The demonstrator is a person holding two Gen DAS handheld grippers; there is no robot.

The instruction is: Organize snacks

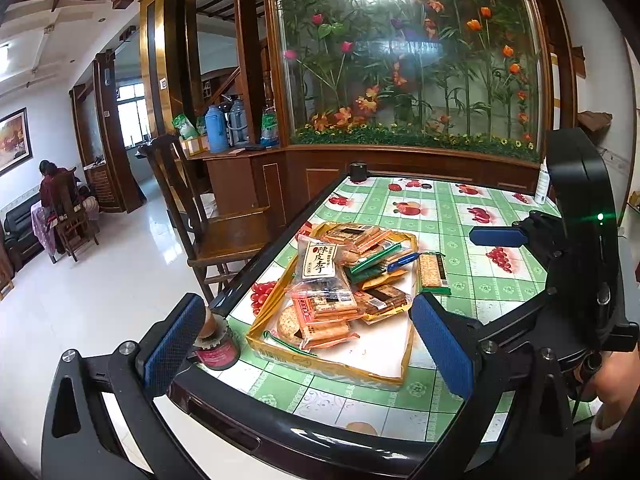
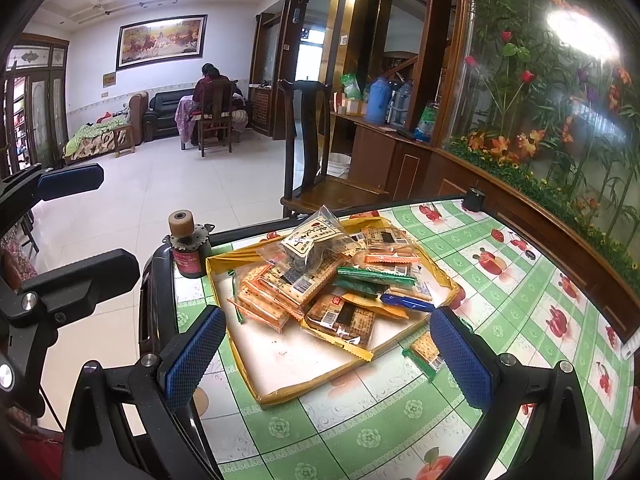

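Left tongs (image 1: pixel 308 336) spread wide, gripping nothing, held low over the near table (image 1: pixel 460 216) edge and aimed across the tray (image 1: pixel 320 364). Blue pads (image 1: pixel 174 344) flanking the tray's near end, one out past the table rim beside a small jar (image 1: pixel 218 350), the other over the tray's right corner.

Right tongs (image 2: pixel 326 354) likewise wide apart and empty, hovering above the near tray corner, pointed toward the pile (image 2: pixel 320 276). Seen also in the left view, off to the right, one blue finger (image 1: pixel 500 237) raised above the cloth.

Shallow yellow-rimmed tray lying flat on the green checked cloth, close to the left table edge, long axis running away from the left camera toward the planter glass (image 1: pixel 400 60). Snack packets heaped in the far half; near half bare white. Dark plum bag (image 1: pixel 318 264) on top, label upward, tilted. Cracker packs fanned out below it at mixed angles; a blue stick packet (image 1: pixel 402 262) and a green one (image 1: pixel 374 258) pointing toward the right rim.

One cracker pack (image 1: pixel 433 274) outside the tray, flat on the cloth just beside the right rim, long axis roughly parallel to it; in the right view just beside the right pad.

Open cloth to the right and beyond the tray. Chair (image 1: pixel 208 220) standing off the left edge.
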